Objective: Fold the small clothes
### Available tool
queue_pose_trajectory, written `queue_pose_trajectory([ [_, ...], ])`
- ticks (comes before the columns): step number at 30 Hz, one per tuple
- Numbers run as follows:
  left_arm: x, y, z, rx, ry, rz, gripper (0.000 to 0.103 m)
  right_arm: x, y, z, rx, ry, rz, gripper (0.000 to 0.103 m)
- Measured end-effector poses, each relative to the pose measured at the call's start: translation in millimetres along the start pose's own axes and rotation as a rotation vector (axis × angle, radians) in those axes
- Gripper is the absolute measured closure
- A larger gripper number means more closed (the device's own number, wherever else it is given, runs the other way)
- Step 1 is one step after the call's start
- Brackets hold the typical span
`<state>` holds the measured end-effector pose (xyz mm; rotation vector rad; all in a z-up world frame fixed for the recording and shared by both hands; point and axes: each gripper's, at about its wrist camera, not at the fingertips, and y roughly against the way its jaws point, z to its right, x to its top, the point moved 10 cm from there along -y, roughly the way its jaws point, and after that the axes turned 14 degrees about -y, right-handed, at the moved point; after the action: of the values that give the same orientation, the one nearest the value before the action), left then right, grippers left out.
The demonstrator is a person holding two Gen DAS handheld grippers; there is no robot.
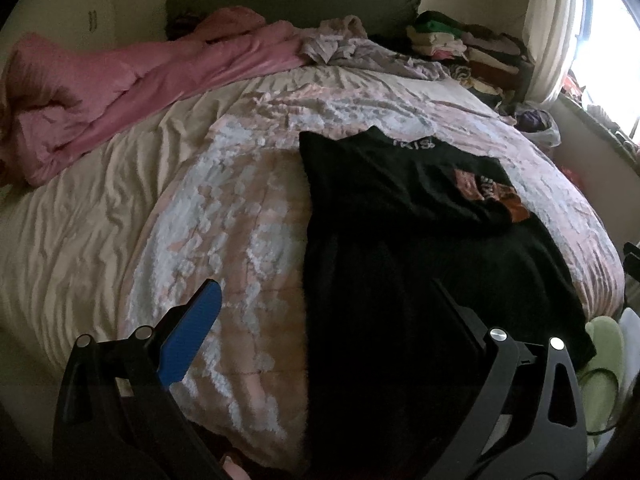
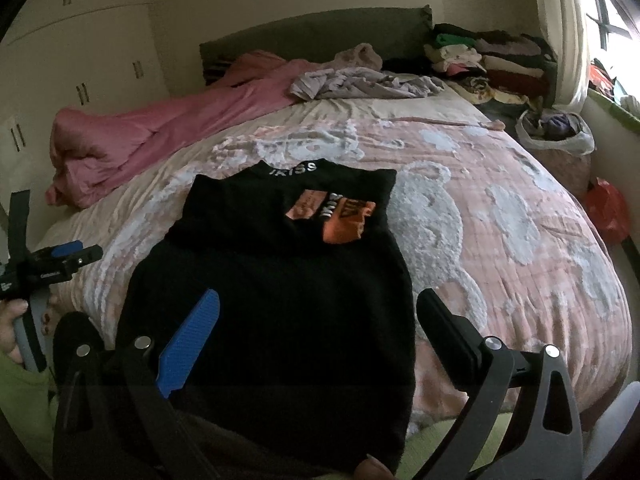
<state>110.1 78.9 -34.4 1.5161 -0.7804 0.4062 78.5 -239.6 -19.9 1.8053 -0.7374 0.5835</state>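
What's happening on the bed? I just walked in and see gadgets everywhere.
A person holds a gripper in each hand over a black top spread on the patterned blanket. The left gripper and right gripper are both open, holding nothing. The top's sides look folded in.

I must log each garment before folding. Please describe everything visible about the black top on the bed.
The black top is dark, soft-looking knit with a high collar bearing white letters and an orange and black printed patch on the chest. It lies flat on the pink quilt with pale bear shapes, collar toward the headboard, hem toward the cameras, sides apparently folded in. The right gripper is open over its lower part; contact is unclear.
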Motion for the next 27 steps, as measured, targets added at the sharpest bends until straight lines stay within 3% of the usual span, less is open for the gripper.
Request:
queue_pose_trajectory([
  [27,-53,-10,-10,0.014,0.008,-0.100,0.010,-42,-10,44,-0.076,-0.030,-0.091,0.005],
])
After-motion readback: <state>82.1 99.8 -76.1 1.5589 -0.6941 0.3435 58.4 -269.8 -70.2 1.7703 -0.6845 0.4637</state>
